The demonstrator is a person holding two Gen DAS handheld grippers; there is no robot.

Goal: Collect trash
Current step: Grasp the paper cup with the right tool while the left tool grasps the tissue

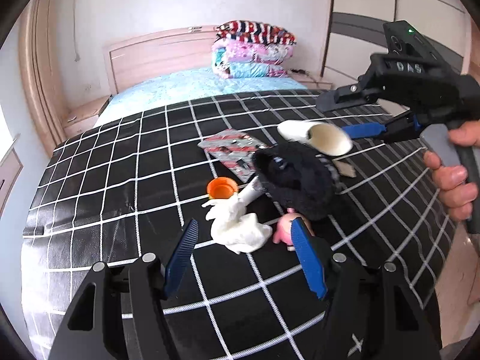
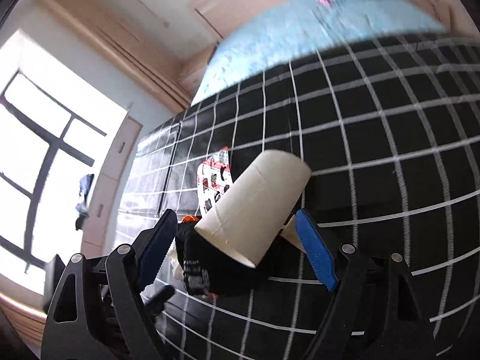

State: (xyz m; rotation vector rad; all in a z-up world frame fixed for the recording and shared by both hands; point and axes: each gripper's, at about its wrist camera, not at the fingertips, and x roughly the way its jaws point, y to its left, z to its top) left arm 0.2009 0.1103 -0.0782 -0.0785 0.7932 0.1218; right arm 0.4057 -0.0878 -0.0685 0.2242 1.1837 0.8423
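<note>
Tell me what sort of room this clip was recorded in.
Most likely a home bedroom: a bed with a wooden headboard and a stack of folded quilts, wardrobe doors alongside, and a window. The clutter lies on a black checked cover.

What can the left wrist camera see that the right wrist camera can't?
Only the left wrist view shows the crumpled white tissue, the little pink toy, the stack of folded blankets and the person's hand holding the right gripper.

Only the right wrist view shows the bright window.

Both show the cardboard tube between the right gripper's open jaws, not clearly pinched, the black knitted thing, the orange cap, the red and white wrapper and the black checked cover.
</note>
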